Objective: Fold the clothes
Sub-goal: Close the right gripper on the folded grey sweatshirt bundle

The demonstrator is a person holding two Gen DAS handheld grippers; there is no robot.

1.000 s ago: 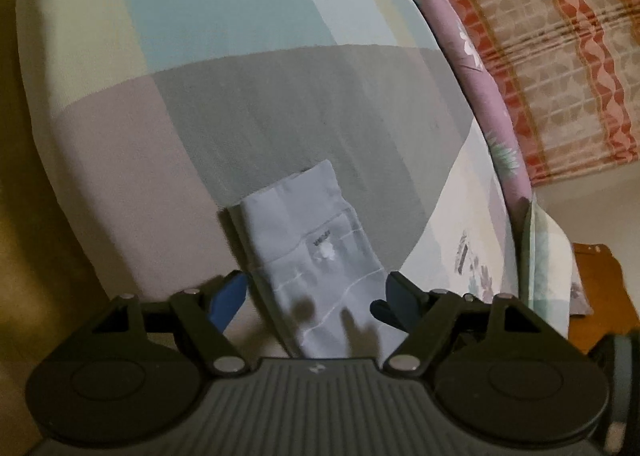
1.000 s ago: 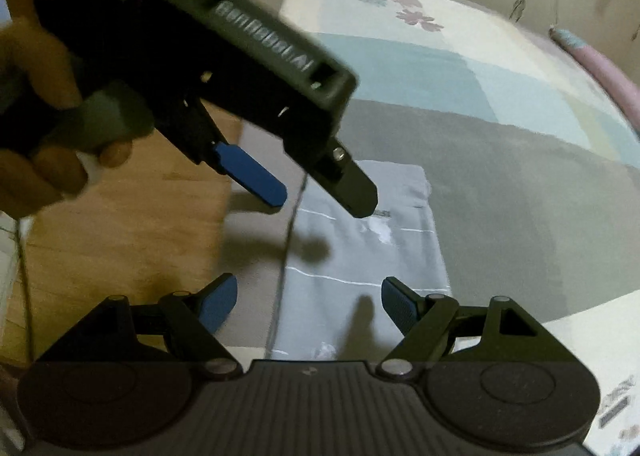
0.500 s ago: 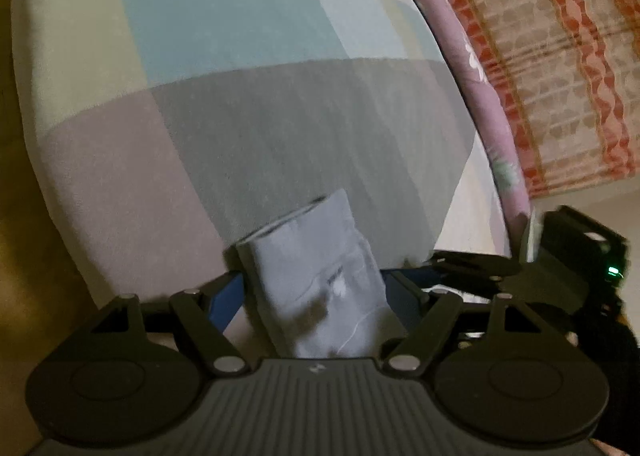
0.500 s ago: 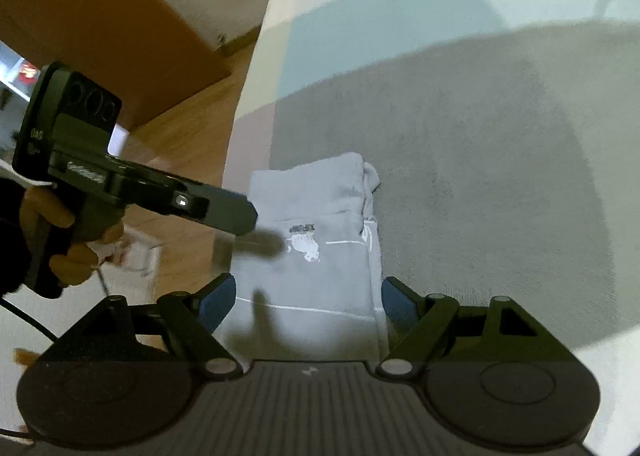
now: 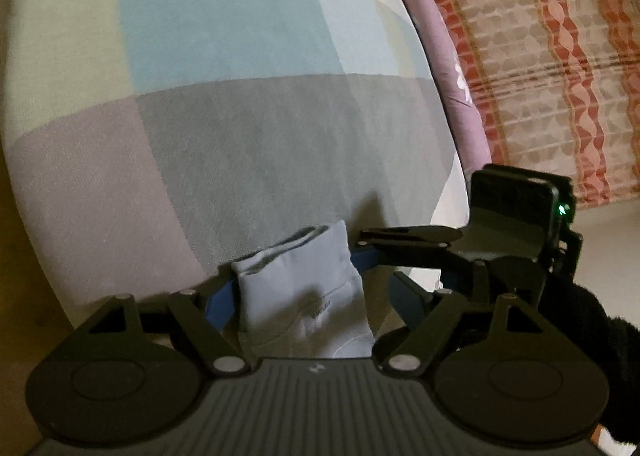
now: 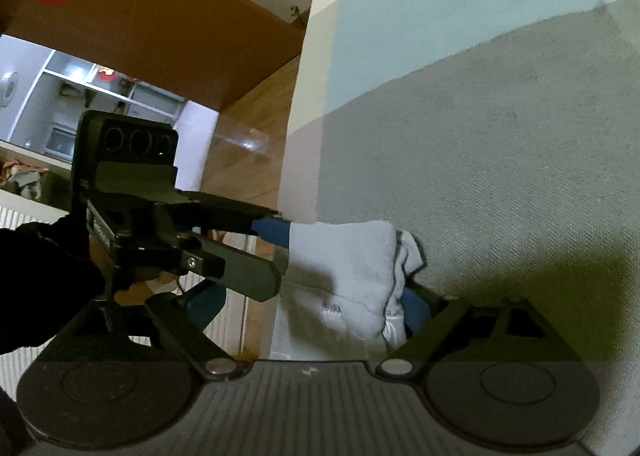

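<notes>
left hand-held gripper (image 5: 306, 296): fingers apart, straddling the garment's left side
garment (image 5: 304, 296): grey folded bundle at bed (image 5: 260, 144) edge, long axis running away from both, equally near imo
right hand-held gripper (image 6: 316, 310): fingers apart too, straddling right side

A pale grey-blue folded garment (image 5: 304, 296) lies in a compact rectangular bundle on the grey patch of a colour-block bedspread (image 5: 256, 144), close to the bed's near edge. Small dark lettering and thin white lines mark its top layer.
</notes>
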